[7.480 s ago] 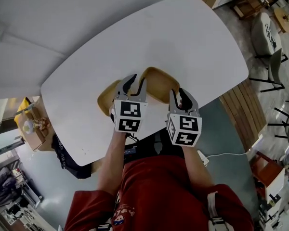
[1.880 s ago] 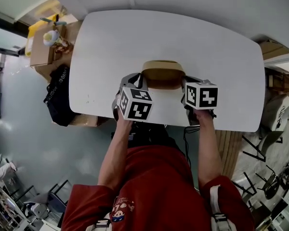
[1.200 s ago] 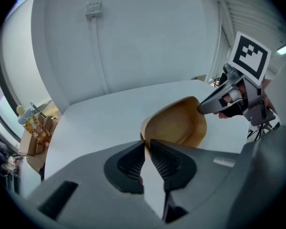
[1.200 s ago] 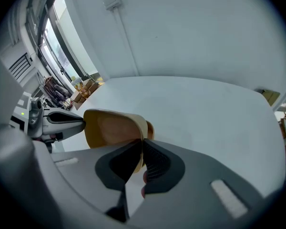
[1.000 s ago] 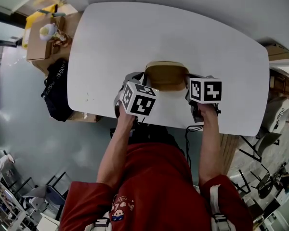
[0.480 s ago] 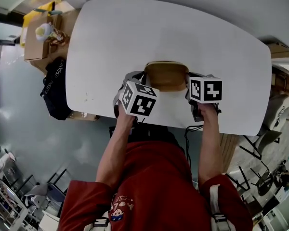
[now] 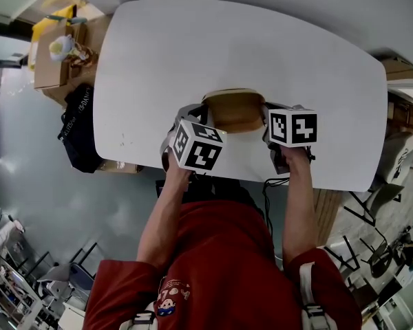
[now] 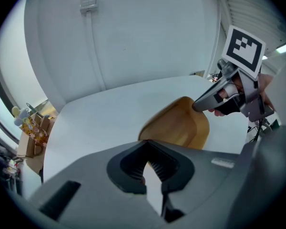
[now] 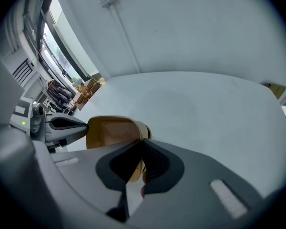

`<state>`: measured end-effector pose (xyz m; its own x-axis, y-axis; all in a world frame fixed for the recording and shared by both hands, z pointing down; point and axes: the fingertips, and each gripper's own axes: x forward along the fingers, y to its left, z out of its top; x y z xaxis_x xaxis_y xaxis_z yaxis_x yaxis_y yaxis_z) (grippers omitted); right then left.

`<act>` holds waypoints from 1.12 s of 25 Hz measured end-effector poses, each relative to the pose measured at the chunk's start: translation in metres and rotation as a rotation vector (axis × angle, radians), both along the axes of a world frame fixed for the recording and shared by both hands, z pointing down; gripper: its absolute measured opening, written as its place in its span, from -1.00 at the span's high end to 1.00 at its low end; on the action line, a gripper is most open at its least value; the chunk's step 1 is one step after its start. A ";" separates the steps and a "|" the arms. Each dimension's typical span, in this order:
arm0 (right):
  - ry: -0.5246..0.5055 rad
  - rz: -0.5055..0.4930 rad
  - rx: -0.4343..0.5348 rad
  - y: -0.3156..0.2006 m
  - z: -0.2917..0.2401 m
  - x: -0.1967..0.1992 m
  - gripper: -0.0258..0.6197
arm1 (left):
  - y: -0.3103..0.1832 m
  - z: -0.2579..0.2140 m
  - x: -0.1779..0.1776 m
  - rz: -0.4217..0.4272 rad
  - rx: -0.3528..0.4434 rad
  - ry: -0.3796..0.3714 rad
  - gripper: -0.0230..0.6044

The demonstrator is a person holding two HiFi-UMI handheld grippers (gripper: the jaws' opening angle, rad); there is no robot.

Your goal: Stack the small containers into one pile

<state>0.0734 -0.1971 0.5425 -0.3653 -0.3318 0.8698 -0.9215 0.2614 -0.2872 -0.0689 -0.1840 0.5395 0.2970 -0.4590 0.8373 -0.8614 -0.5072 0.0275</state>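
Both tongs have just been closing. The left gripper (image 8: 145, 143) is pressed together on the near left rim of the wooden pile (image 7: 234, 110), and the right gripper (image 9: 140, 150) pinches its near right rim. So the pile looks gripped from both sides (the stacking itself seems done). It sits on the white table (image 7: 193, 47), towards the near edge, and the top container is empty.

A white table (image 7: 193, 47) with rounded corners stands close to a pale wall (image 8: 133, 42), which bears a small box with a cable duct (image 8: 88, 3) running down from it. Beside the table's end, on the grey floor (image 7: 48, 205), sit cardboard boxes (image 7: 55, 81) and a black bag (image 7: 79, 133).
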 end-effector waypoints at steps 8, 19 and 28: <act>-0.183 0.086 -0.054 0.004 -0.003 -0.001 0.89 | -0.002 -0.008 -0.010 -0.035 0.035 0.016 0.92; -0.223 0.044 -0.120 0.015 -0.005 -0.002 0.89 | 0.001 -0.019 -0.014 -0.040 0.075 0.022 0.92; -0.066 -0.054 -0.162 0.023 0.013 0.000 0.89 | 0.010 -0.008 -0.012 -0.041 0.048 0.020 0.92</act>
